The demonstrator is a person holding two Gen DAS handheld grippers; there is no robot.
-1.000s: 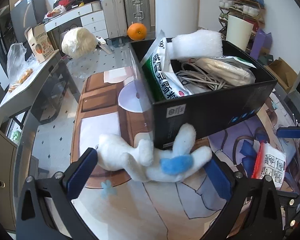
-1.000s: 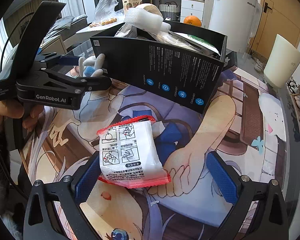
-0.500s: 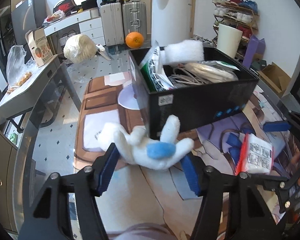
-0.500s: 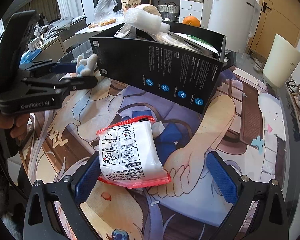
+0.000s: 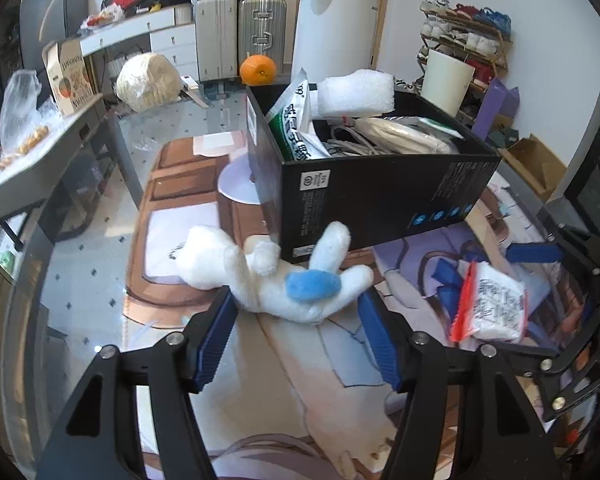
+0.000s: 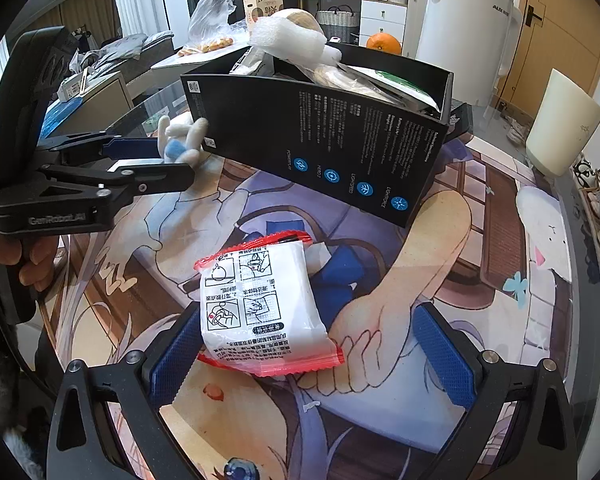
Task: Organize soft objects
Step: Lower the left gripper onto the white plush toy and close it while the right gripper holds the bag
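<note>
Seen from the left wrist, the left tool (image 5: pixel 296 312) is held partly open, its jaws having just been widening again after a squeeze. A white plush toy (image 5: pixel 272 276) with a blue patch is framed between the two blue pads (image 5: pixel 216 334); the left pad is touching or nearly touching its body, while the right pad is clearly apart from it, so the toy is not clamped. The toy is lying on the printed desk mat (image 5: pixel 260 380), against the near corner of a black box (image 5: pixel 376 196). The box is filled with a green-and-white bag, cables and a block of white foam (image 5: pixel 356 94). A red-edged white packet (image 5: pixel 488 308) is seen to the right on the mat.

Seen from the right wrist, the right tool (image 6: pixel 308 344) is spread wide over the same packet (image 6: pixel 260 308), which is lying flat on the mat (image 6: pixel 440 240). Its left edge is just beside the left pad, and the right pad is well apart, so nothing is gripped. The left tool (image 6: pixel 164 160) is visible at the left, held in a person's hand (image 6: pixel 32 260), with the toy (image 6: pixel 182 140) at its tips beside the box (image 6: pixel 320 136).
</note>
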